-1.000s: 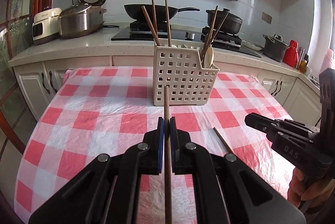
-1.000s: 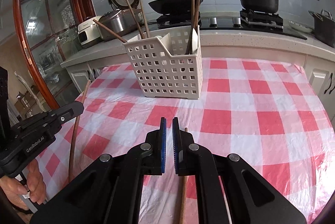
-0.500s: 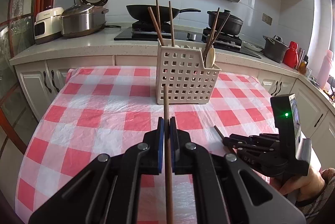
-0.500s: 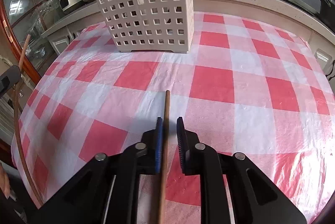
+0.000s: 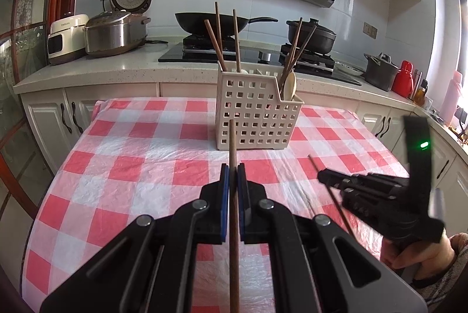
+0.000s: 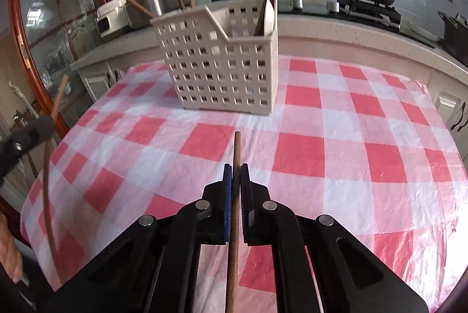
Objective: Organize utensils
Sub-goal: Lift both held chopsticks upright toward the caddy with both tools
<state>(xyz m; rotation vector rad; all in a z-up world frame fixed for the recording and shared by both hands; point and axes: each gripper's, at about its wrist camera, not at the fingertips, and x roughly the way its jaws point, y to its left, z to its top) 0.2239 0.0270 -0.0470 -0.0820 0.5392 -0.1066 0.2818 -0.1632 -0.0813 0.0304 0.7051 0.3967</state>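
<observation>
A brown wooden chopstick [image 5: 233,196] is pinched between the blue pads of the left tongs [image 5: 233,175], which are pressed together on it; its tip points toward the white slotted basket [image 5: 257,114] and overlaps the basket's lower front in the left wrist view. The right tongs [image 6: 235,175] have just been closing, and a second chopstick [image 6: 235,196] is now clamped between their pads, its free end reaching forward over the red and white checked tablecloth [image 6: 336,143]. The basket is seen well ahead of both tongs, standing upright on the cloth. Several chopsticks [image 5: 218,35] are leaned in its back-left part, and more chopsticks with a pale spoon [image 5: 289,84] in its right part. In the left wrist view, the right tongs are seen low on the right, above the cloth.
</observation>
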